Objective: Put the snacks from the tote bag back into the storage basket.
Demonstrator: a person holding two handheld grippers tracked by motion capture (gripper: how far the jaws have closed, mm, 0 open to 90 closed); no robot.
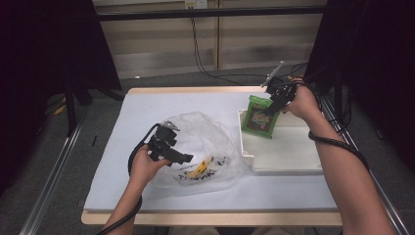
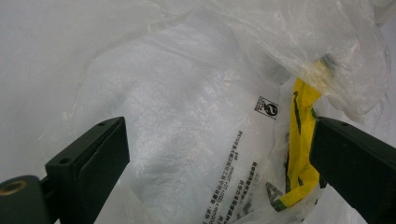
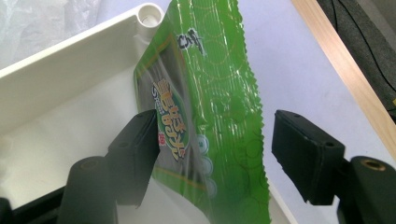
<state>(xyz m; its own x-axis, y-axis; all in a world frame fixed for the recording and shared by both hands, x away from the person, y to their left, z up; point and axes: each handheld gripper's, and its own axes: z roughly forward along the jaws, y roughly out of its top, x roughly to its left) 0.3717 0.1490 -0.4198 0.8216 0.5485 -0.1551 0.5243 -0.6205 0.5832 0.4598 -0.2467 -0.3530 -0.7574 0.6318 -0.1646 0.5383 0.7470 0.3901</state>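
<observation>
A green snack packet [image 1: 260, 116] stands on edge in the far left corner of a white tray [image 1: 293, 152]. My right gripper [image 1: 274, 105] is at the packet's top edge. In the right gripper view the packet [image 3: 210, 116] hangs between the jaws of that gripper [image 3: 215, 121]; there is a clear gap to the right jaw, so it is open. A crumpled clear plastic bag [image 1: 205, 132] with black print lies mid-table. My left gripper [image 1: 183, 157] rests on its near left side, and its jaws [image 2: 217, 135] stand wide apart over the bag [image 2: 187, 116].
Something yellow [image 1: 201, 169] lies inside the bag, seen as a yellow strip [image 2: 301, 154] by the left gripper's right jaw. The tray wall and corner post [image 3: 149, 16] stand just behind the packet. A pale sheet [image 1: 147, 112] covers the wooden table; cables trail behind it.
</observation>
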